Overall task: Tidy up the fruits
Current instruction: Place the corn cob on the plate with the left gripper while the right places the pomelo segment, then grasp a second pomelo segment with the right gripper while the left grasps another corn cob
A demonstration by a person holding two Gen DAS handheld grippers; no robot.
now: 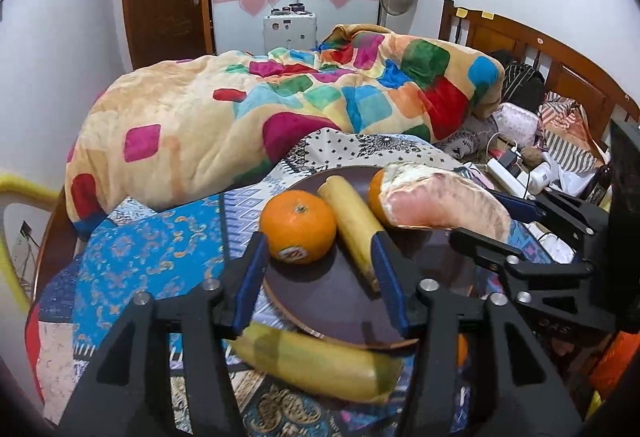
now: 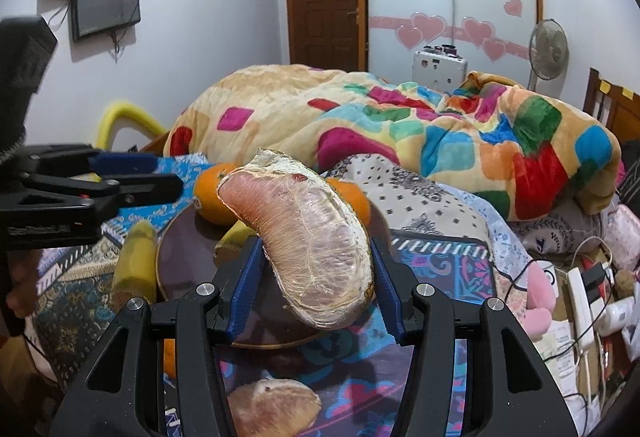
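Observation:
A dark brown plate (image 1: pixel 340 301) lies on the patterned bedspread. On it are an orange (image 1: pixel 298 226), a banana (image 1: pixel 354 223) and a second orange (image 1: pixel 376 193) behind. My right gripper (image 2: pixel 316 277) is shut on a peeled pomelo segment (image 2: pixel 304 237) and holds it above the plate (image 2: pixel 180 249); the segment also shows in the left wrist view (image 1: pixel 440 203). My left gripper (image 1: pixel 320 277) is open and empty above the plate's near edge. A second banana (image 1: pixel 320 365) lies off the plate under it.
Another pomelo segment (image 2: pixel 272 409) and an orange (image 2: pixel 170 357) lie on the bedspread near the plate. A colourful quilt (image 1: pixel 260 109) is heaped behind. A power strip and cables (image 2: pixel 580 297) lie at the right by the wooden headboard (image 1: pixel 540 53).

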